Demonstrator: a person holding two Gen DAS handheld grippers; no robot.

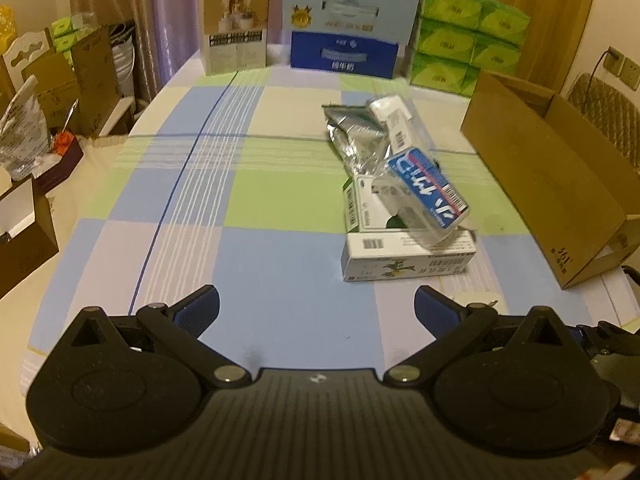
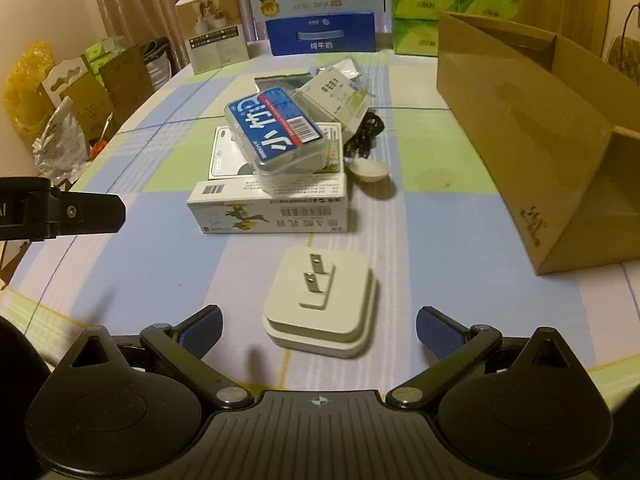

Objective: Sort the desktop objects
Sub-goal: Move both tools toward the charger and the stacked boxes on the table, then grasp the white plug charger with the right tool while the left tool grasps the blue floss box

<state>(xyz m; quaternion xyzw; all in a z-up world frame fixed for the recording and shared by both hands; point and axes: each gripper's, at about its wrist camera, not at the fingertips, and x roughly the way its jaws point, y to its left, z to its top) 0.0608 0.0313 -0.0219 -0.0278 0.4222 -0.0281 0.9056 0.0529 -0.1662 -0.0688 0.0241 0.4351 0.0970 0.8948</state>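
Much of the pile is hard for you to read. The crinkled silver foil pouch (image 1: 352,140) lies half under the other packs, and its print is a glare-washed blur. Behind the pile a black coiled cable (image 2: 366,132) is mostly hidden, and a small white round dish (image 2: 370,170) peeks out just beside it. The text on the white flat carton with green plant artwork (image 2: 272,210) is upside down from your right wrist view and too soft to make out. The far edge of the open brown cardboard box (image 2: 560,152) runs out of both views, so you cannot see its whole floor.

Your left gripper (image 1: 318,308) hangs over bare checked tablecloth (image 1: 180,200) with its blue-padded fingers spread wide and nothing between them. Your right gripper (image 2: 319,328) is likewise spread wide, holding nothing; the white square plug adapter with two metal prongs facing up (image 2: 320,304) lies on the cloth between its fingertips, touching neither pad.

The clear plastic case with a blue and red label (image 2: 276,136) sits tilted on top of the pile, resting on the white flat carton. The pile stands between the adapter and the far row of goods: a beige printed box (image 1: 234,30), a blue and white milk carton case (image 1: 348,28) and stacked green tissue packs (image 1: 464,44). The cardboard box stands to the right of the pile, well apart from the adapter.
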